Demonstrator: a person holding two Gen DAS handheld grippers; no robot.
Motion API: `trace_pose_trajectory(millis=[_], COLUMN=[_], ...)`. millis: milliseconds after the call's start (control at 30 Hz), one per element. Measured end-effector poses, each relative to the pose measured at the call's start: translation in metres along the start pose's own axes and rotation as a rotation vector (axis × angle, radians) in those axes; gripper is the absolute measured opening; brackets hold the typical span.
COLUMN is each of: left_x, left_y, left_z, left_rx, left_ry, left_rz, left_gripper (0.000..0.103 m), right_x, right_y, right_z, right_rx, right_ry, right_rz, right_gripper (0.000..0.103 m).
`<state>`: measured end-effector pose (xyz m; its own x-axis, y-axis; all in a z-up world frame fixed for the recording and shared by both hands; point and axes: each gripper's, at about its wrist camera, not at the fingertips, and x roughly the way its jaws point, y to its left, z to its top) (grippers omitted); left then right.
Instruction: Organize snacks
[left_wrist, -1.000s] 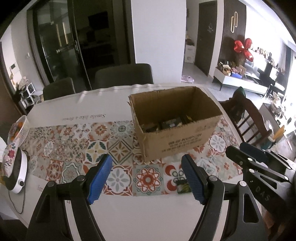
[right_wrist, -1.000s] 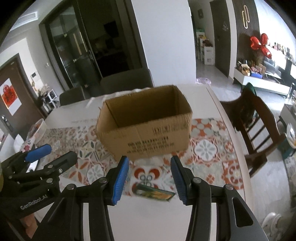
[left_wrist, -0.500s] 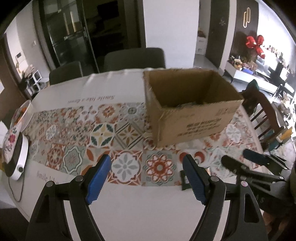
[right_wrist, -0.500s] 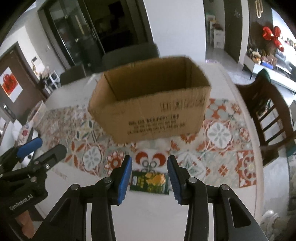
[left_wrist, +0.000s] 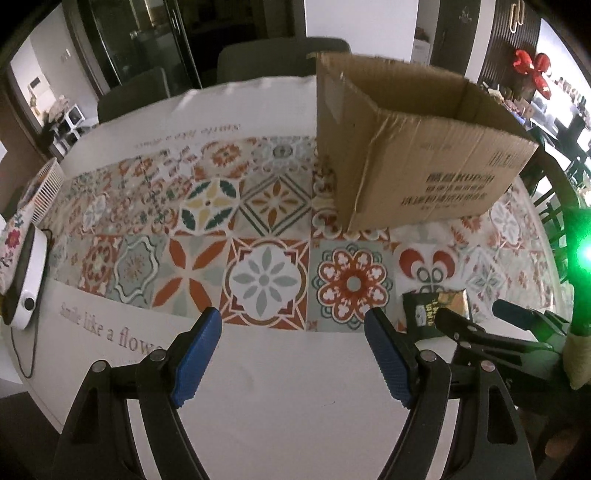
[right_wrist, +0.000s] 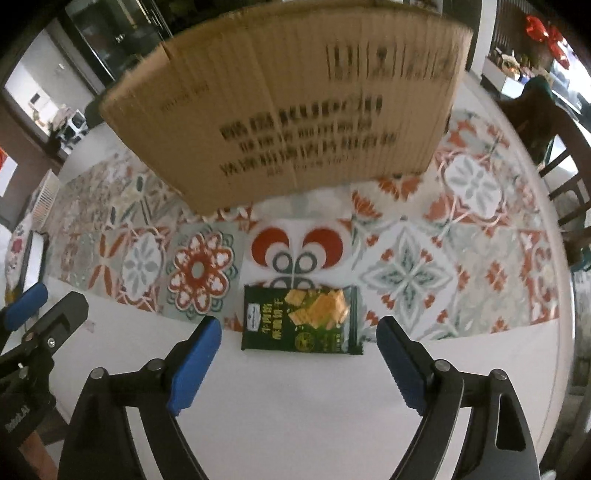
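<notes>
Just ahead of opening right jaws: snack packet (right_wrist: 301, 319).

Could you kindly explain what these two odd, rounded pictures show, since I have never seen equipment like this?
A person holds two hand-held clamps with blue pads; each carries a wide-angle camera looking along its fingers. The left-hand view shows the left gripper open over bare table, with nothing between its pads. The right-hand view shows the right gripper, jaws opening, nothing gripped, just in front of a green cracker packet lying flat on the patterned tablecloth. Behind stands an open cardboard box. Nothing is held.
</notes>
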<state>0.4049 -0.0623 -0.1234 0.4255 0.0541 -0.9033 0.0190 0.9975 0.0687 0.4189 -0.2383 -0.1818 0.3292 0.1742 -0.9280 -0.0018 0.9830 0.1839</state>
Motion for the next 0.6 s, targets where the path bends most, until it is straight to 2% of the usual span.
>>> trace_pose_trajectory(millis=[167, 233, 600], left_x=[0.012, 0.016, 0.040], left_y=[0.000, 0.000, 0.001], left_z=[-0.002, -0.002, -0.007], left_rx=[0.005, 0.006, 0.000], left_ry=[0.017, 0.024, 0.081], left_rz=[0.012, 0.013, 0.023], left_gripper=[0.079, 0.079, 0.079], right_x=[0.020, 0.025, 0.047], right_y=[0.002, 0.002, 0.014], right_z=[0.001, 0.002, 0.003], right_rx=[0.008, 0.013, -0.024], right_ry=[0.035, 0.042, 0.068], right_rz=[-0.018, -0.016, -0.076], right_gripper=[0.087, 0.096, 0.096])
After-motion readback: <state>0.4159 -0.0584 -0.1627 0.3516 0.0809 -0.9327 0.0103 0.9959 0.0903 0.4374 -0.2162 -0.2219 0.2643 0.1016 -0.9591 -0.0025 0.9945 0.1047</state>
